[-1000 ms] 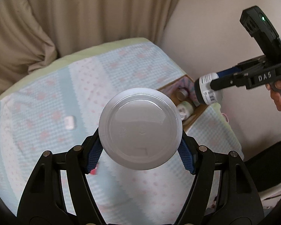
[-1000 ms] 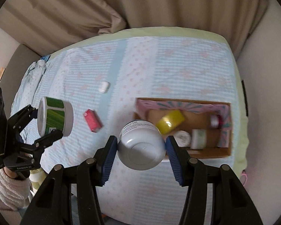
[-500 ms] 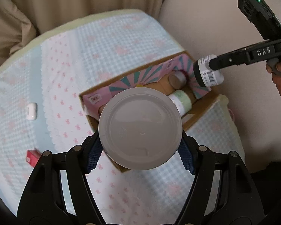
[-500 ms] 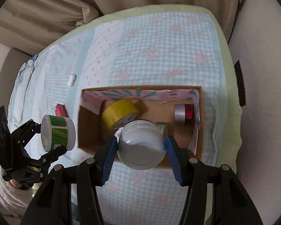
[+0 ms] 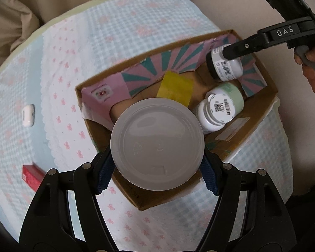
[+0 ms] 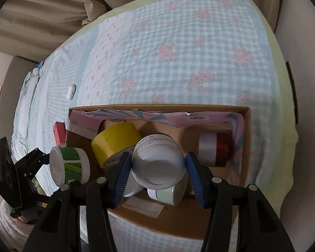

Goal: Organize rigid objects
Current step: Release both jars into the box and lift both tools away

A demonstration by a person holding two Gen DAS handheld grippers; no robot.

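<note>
You are working in a home bedroom: a bed (image 6: 178,63) spread with a blue gingham quilt with pink flowers, beige curtains (image 6: 42,21) hanging behind it, a plain wall (image 5: 241,4) alongside, and a cardboard box (image 5: 260,113) of household jars lying on the bedding.

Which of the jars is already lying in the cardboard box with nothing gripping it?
The pale green jar with a white lid, lying in the cardboard box. The green-striped jar is clamped in the left gripper, the white jar in the right gripper.
</note>
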